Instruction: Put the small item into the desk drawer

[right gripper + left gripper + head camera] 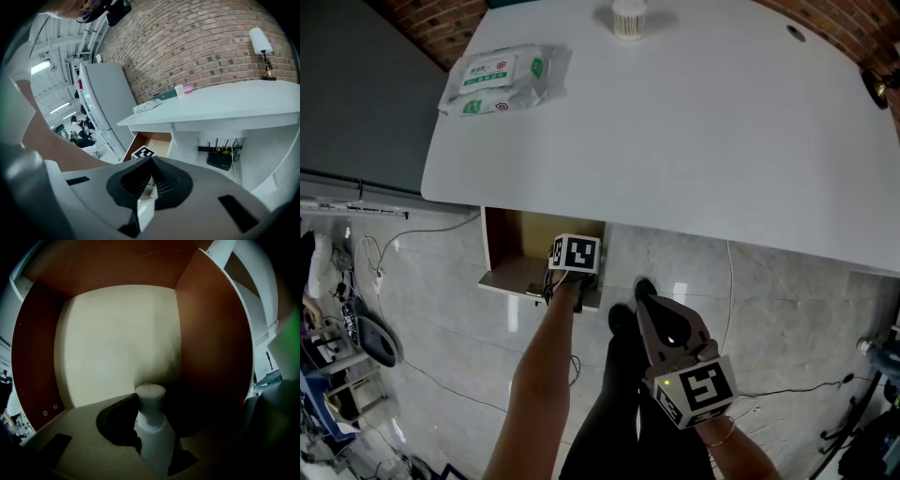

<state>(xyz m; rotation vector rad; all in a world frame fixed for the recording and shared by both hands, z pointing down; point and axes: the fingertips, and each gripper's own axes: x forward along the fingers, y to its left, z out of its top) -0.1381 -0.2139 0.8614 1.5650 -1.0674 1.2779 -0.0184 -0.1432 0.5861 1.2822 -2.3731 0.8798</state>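
The desk drawer [499, 246] stands pulled out under the left end of the white desk [703, 141]. My left gripper [572, 268] points straight down into it, its marker cube on top. In the left gripper view a small white spool-shaped item [151, 420] sits between the dark jaws of the left gripper [153, 401], which is shut on it just above the pale drawer floor [117, 343]. My right gripper [645, 291] hangs lower right of the drawer, away from it, shut and holding nothing. From the right gripper [151, 164] the open drawer [151, 142] shows ahead.
A pack of wet wipes [502, 80] and a white cup [629, 19] rest on the desk. Brown drawer walls [211, 343] close in around the left gripper. The person's dark legs [619, 403] stand below the drawer. A router [219, 159] and cables sit under the desk.
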